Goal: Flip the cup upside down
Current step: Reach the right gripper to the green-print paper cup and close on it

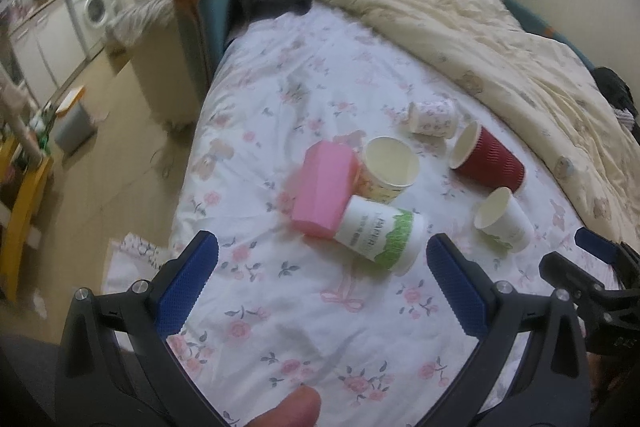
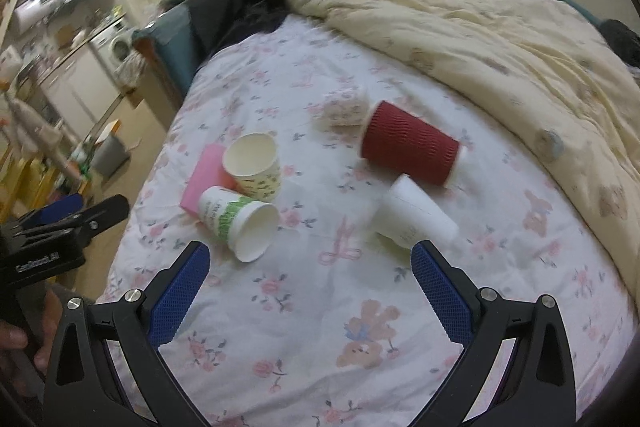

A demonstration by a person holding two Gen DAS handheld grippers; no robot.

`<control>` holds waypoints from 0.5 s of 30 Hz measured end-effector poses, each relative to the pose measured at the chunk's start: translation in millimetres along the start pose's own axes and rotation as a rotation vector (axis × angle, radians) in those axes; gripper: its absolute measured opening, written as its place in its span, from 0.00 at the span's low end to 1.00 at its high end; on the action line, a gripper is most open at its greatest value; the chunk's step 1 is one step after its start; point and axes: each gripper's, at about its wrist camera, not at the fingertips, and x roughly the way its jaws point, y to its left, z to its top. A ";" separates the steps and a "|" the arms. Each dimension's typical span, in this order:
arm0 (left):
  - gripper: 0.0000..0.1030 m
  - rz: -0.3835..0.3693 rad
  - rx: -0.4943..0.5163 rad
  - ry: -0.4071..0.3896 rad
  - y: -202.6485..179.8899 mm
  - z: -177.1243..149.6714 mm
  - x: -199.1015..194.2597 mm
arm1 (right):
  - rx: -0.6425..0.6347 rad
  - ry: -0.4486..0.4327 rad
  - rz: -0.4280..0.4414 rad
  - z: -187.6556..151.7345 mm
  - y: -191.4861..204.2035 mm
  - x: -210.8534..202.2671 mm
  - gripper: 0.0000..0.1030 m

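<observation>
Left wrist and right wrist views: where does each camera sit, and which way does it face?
Left wrist: on the left hand-held gripper, facing down over the bed at the cups; a fingertip shows below.
Right wrist: on the right hand-held gripper, facing likewise; a hand shows at left.
Shared: red cup, pink cup.

Six cups are seen scattered on the flowered sheet, near the middle of both frames. A pink cup [image 1: 322, 189] lies on its side, touched by a cream cup [image 1: 387, 169] standing upright with its mouth open upward. A green-banded cup [image 1: 380, 233] lies on its side just below them, its mouth turned to the lower right. A red ribbed cup [image 1: 486, 163] lies tipped over toward the right, and a small floral cup [image 1: 432, 117] lies on its side just above it. A white cup [image 1: 504, 221] lies tilted at the lower right.
</observation>
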 end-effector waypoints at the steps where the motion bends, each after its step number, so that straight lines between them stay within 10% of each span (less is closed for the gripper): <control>1: 1.00 0.011 -0.007 0.007 2.6 0.7 2.1 | -0.013 0.015 0.013 4.7 2.4 4.7 1.00; 15: 1.00 0.109 -0.117 0.181 34.7 4.4 47.4 | -0.327 0.327 0.156 49.1 31.4 92.6 1.00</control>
